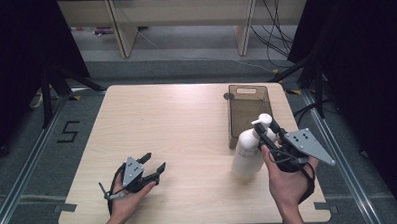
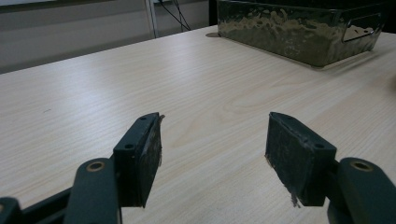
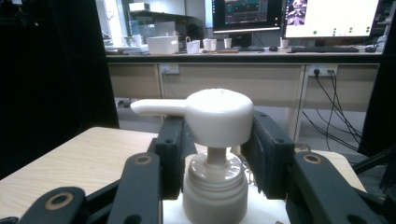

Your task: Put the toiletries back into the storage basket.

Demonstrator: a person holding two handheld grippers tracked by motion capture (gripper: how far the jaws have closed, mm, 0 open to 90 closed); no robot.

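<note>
My right gripper [image 1: 266, 139] has its two black jaws set about halfway apart on either side of the neck of a white plastic pump bottle [image 1: 247, 150], just under the rounded pump head [image 3: 218, 115], whose spout points off to the left in the right gripper view. From that view the pads sit close against the ribbed collar [image 3: 215, 191], and I read it as a hold on the bottle. The bottle stands upright on the pale wooden table [image 1: 177, 127], toward its near right part, just in front of a translucent brown plastic bin with a cut-out handle [image 1: 249, 107], near its front wall. My right hand [image 1: 288, 181] comes up from the bottom edge behind the gripper, with the grey three-cornered plate [image 1: 307, 144] on top. My left gripper [image 1: 153, 168] rests low on the table near the left front, well apart from the bottle, its jaws spread wide over bare wood with nothing between them.
</note>
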